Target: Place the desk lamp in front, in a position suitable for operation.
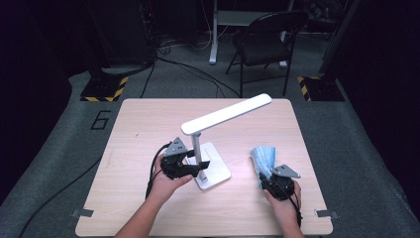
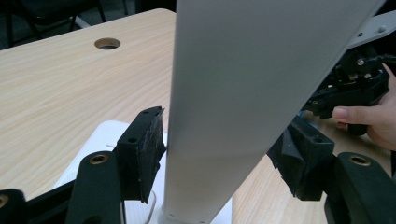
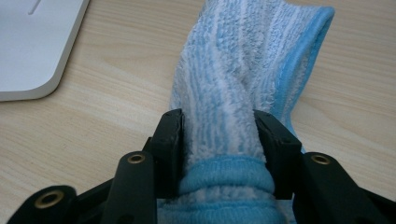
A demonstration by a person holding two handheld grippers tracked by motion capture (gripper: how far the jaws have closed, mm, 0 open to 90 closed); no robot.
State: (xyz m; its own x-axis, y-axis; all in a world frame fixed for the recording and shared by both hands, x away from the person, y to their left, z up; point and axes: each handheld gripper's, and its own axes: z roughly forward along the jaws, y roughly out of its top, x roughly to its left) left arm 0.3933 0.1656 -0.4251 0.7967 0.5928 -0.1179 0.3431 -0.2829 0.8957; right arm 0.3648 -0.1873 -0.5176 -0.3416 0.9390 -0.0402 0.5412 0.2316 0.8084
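**Lamp post between the left jaws, cloth between the right**

Here your left gripper [image 1: 195, 161] sits at the white desk lamp [image 1: 225, 115], near the middle of the wooden table [image 1: 148, 119]. In the left gripper view its jaws stand on either side of the lamp's upright post [image 2: 243, 93]. The left pad [image 2: 150, 142] lies close to the post, yet a thin gap shows, so the jaws are spread and not pinching. The lamp's flat base [image 1: 215, 171] rests on the table just beside that gripper.

Your right gripper [image 3: 218, 140] is toward the table's right edge, well apart from the lamp. The blue striped cloth [image 3: 233, 70] bunches between its jaws; both pads touch it, but whether they press it you cannot tell.
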